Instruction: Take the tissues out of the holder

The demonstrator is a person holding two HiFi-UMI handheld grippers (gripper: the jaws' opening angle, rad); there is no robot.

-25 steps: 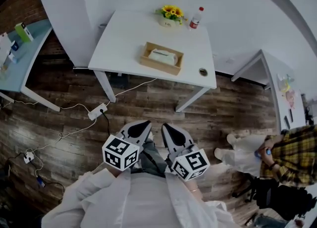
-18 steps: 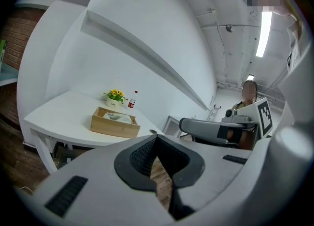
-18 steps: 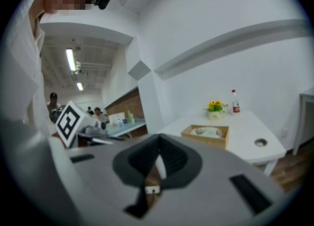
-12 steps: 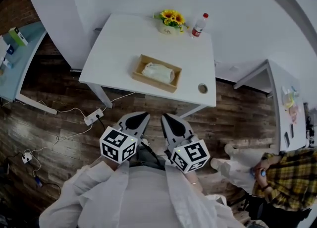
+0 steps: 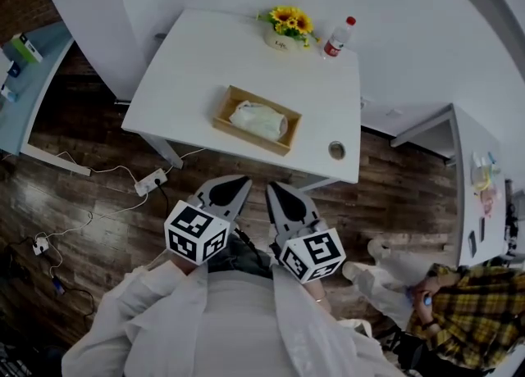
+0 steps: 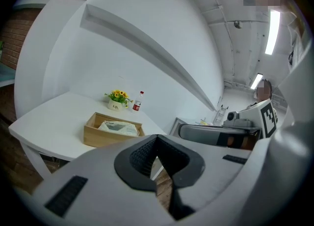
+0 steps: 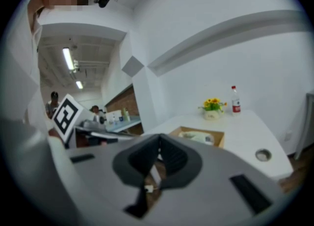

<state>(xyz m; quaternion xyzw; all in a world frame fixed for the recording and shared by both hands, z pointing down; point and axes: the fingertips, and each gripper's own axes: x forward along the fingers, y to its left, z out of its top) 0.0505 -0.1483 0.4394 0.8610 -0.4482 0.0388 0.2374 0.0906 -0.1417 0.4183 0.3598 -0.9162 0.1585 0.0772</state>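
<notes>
The tissues (image 5: 259, 119) are a soft, pale, slightly rumpled pack. It lies flat inside the holder (image 5: 246, 137), a shallow open wooden box near the middle of the white bench (image 5: 189, 64), in the upper centre of the head view. At lower centre, the left tool (image 5: 238, 187) and right tool (image 5: 274, 190) sit side by side, short of the bench. Each has its jaws pressed together with nothing between them.

One wooden holder (image 5: 249, 137), one tissue pack (image 5: 259, 119), one flower pot (image 5: 281, 37), one bottle (image 5: 338, 38)
</notes>
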